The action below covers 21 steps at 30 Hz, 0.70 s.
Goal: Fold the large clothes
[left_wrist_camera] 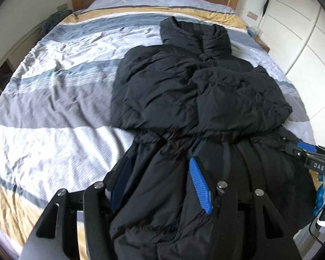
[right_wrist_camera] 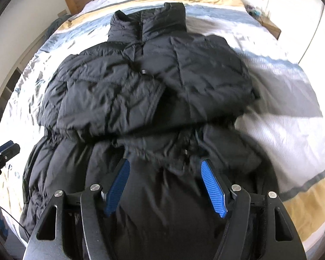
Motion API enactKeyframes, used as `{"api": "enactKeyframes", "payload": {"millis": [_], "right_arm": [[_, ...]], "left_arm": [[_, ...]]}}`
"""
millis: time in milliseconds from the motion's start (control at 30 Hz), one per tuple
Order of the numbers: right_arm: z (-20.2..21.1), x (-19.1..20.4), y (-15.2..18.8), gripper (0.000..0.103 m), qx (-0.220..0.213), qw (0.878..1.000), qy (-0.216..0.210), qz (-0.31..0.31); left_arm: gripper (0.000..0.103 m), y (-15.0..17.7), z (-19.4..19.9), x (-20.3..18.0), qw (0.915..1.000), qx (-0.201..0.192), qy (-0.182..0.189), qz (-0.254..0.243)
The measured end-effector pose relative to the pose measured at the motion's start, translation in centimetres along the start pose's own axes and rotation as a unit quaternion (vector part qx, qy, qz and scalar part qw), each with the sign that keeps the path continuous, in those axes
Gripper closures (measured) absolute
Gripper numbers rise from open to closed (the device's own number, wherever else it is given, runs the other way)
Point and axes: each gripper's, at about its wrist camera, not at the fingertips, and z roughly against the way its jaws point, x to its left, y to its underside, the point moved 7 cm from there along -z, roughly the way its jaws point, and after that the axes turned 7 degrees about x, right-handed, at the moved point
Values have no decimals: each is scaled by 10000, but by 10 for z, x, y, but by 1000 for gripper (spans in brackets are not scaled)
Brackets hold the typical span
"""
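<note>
While both tongs [left_wrist_camera: 160, 162] [right_wrist_camera: 164, 164] gape wide, empty — black coat [left_wrist_camera: 197, 91] lies beneath, its hem between them.

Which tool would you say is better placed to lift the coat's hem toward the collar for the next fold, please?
Probably both together. The left tool and right tool each hang open over the black coat's lower skirt; the sleeves already lie folded in.

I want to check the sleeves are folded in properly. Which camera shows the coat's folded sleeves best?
The right wrist view: the black coat sits centred, both sleeves crossing its chest. In the left wrist view the coat lies off to the right, its sleeve edges harder to separate.
</note>
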Motion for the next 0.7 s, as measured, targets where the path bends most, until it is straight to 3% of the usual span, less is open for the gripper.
{"api": "enactKeyframes", "payload": {"millis": [33, 200, 467, 600, 700], "right_arm": [[-1, -2, 5, 35, 38, 10000, -8, -4], [2, -15, 18, 35, 79, 9999, -67, 41], [20, -48, 12, 35, -33, 9997, -248, 55], [37, -69, 10, 26, -133, 9990, -415, 134], [48, -86, 14, 25, -144, 9982, -532, 239]], "left_arm": [[38, 4, 1, 1, 10000, 14, -47, 40], [38, 15, -2, 1, 9995, 131, -218, 176], [38, 22, 8, -23, 9983, 263, -428, 282], [38, 29, 15, -40, 9979, 404, -339, 363], [38, 42, 21, -48, 9962, 602, -380, 494]]}}
